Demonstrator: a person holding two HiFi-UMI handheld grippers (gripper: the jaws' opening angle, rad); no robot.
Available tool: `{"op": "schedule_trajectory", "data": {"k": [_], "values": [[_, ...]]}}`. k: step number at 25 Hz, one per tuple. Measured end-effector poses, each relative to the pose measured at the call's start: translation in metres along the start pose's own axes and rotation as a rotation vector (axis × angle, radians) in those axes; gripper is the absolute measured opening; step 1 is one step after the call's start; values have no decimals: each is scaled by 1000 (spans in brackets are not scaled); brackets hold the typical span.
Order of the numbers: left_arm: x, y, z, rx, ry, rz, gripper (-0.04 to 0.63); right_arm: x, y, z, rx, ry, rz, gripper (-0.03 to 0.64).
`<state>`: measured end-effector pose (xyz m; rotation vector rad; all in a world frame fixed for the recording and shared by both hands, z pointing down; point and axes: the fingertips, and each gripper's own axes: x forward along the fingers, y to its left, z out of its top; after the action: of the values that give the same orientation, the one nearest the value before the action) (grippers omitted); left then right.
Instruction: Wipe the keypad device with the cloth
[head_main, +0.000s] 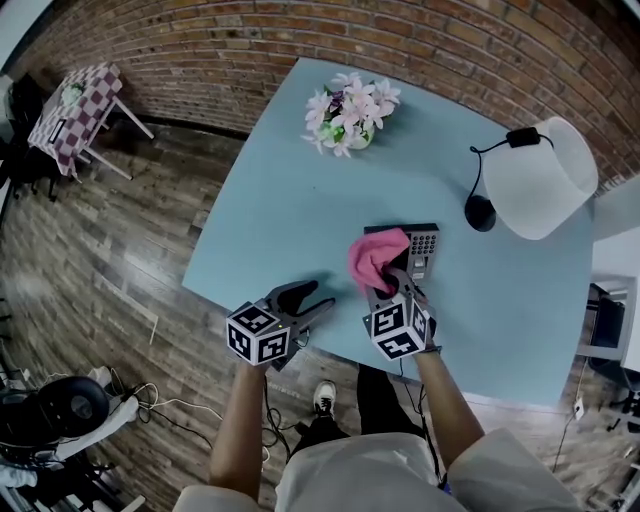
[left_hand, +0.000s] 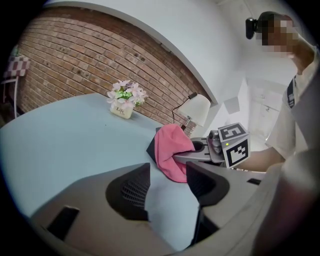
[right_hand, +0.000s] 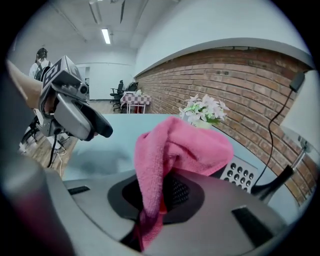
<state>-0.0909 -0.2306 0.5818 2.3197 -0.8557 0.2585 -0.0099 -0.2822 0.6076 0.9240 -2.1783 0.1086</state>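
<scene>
Jaws of the right gripper (right_hand: 160, 200) are shut tight on a pink cloth (right_hand: 175, 145), one fold pinched between them and the rest bunched in a hump out front. Jaws of the left gripper (left_hand: 167, 185) stand apart with only bare counter (head_main: 290, 200) showing between them. The keypad device (head_main: 425, 245) lies flat on the pale blue counter, towards the person's near edge and right of centre, straight ahead of the right gripper. The cloth hangs over its left part and leaves the rows of round buttons uncovered on the right. With half of it under the cloth I can't be sure of its long side, though it seems to run away from the person, roughly in line with the right jaws. If so, I'd judge the wipe wants a sideways sweep to the right, across the buttons. The right gripper is plainly the nearer one. The left gripper hovers off to the left, near the device but clear of it, free to steady the thing should it slide. Flowers (head_main: 350, 110) and a lamp (head_main: 545, 175) stand well apart, further back.
</scene>
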Motion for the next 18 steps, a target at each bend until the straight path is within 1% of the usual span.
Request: {"op": "schedule_trajectory", "data": {"k": [3,11,18], "values": [[3,1,1,6,5,-1,258,-5,-12,-17,16,24,-22,58],[24,-7,3,9,17,-31,258,-26,-53,-64,105,93,-114,58],[37,-14,1,13,32,-46,258,-38,-81,-87,142,122,-159,58]]}}
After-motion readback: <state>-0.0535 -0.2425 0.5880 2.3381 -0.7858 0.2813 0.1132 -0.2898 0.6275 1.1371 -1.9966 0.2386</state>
